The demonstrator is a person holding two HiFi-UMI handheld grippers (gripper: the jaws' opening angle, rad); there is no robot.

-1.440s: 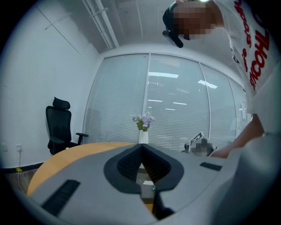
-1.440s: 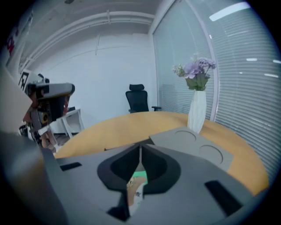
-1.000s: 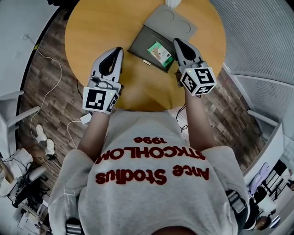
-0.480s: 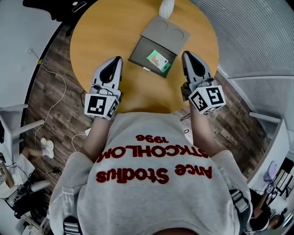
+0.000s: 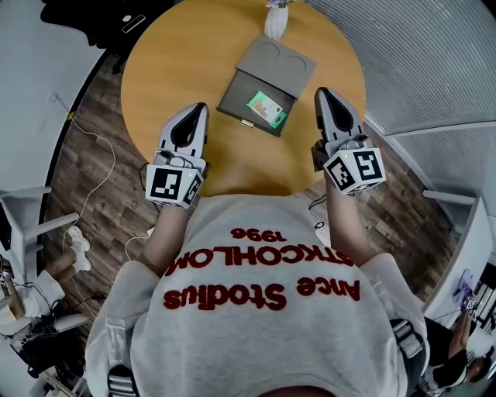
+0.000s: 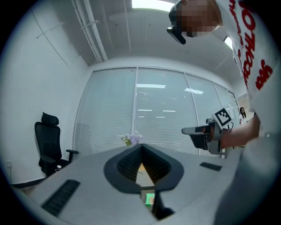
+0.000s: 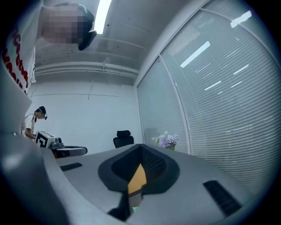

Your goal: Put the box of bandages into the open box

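Observation:
The green-and-white box of bandages [image 5: 266,108] lies inside the open grey box [image 5: 235,91], whose lid [image 5: 276,57] is folded back on the round wooden table [image 5: 170,62]. My left gripper [image 5: 199,107] is shut and empty, hovering over the table left of the grey box. My right gripper [image 5: 320,92] is also shut and empty, to the right of the box near the table's edge. In the left gripper view, a sliver of the bandage box [image 6: 149,200] shows below the closed jaws. The right gripper view shows only table through its closed jaws.
A white vase with flowers [image 5: 276,15] stands at the far edge of the table, behind the lid. Cables [image 5: 93,147] trail on the wooden floor to the left. A black office chair [image 6: 49,145] stands beyond the table.
My right gripper has pulled back from the grey box, moving right and toward the person. The left gripper has barely shifted. The bandage box stays in the grey box.

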